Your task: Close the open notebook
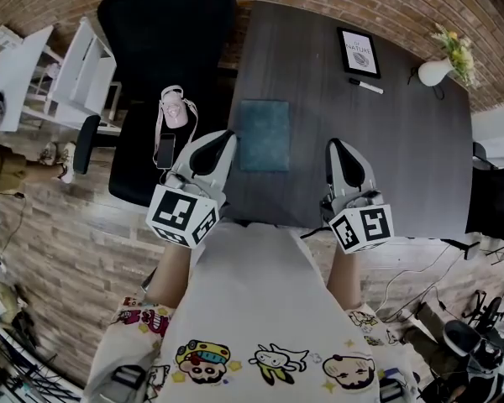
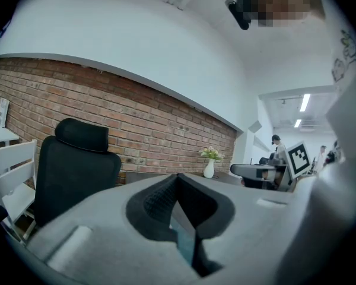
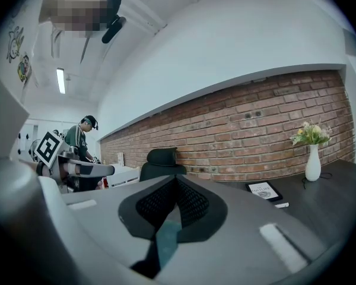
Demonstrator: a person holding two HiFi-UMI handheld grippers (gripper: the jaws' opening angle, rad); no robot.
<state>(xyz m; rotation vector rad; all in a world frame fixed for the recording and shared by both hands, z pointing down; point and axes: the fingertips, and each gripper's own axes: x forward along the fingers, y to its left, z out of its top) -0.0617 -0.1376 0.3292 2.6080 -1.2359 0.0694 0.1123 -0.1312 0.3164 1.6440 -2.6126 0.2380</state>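
Left gripper (image 1: 223,138) and right gripper (image 1: 335,148), lower centre of the head view: each has its jaws pressed together with nothing between them, as each gripper view confirms at the meeting tips (image 2: 178,177) (image 3: 176,180). Both tips rest over the near edge of the dark table (image 1: 420,158) and point up-frame, the left one leaning slightly toward the centre. The teal notebook (image 1: 264,134) lies flat on the table between the two grippers and just up-frame of their tips, touched by neither; it shows a single teal face. The left forearm (image 1: 172,277) and right forearm (image 1: 344,280) enter from the bottom of the frame. Upper left, a black office chair (image 1: 164,65); upper right, a framed print (image 1: 359,51), a marker (image 1: 366,86) and a vase of flowers (image 1: 437,70).
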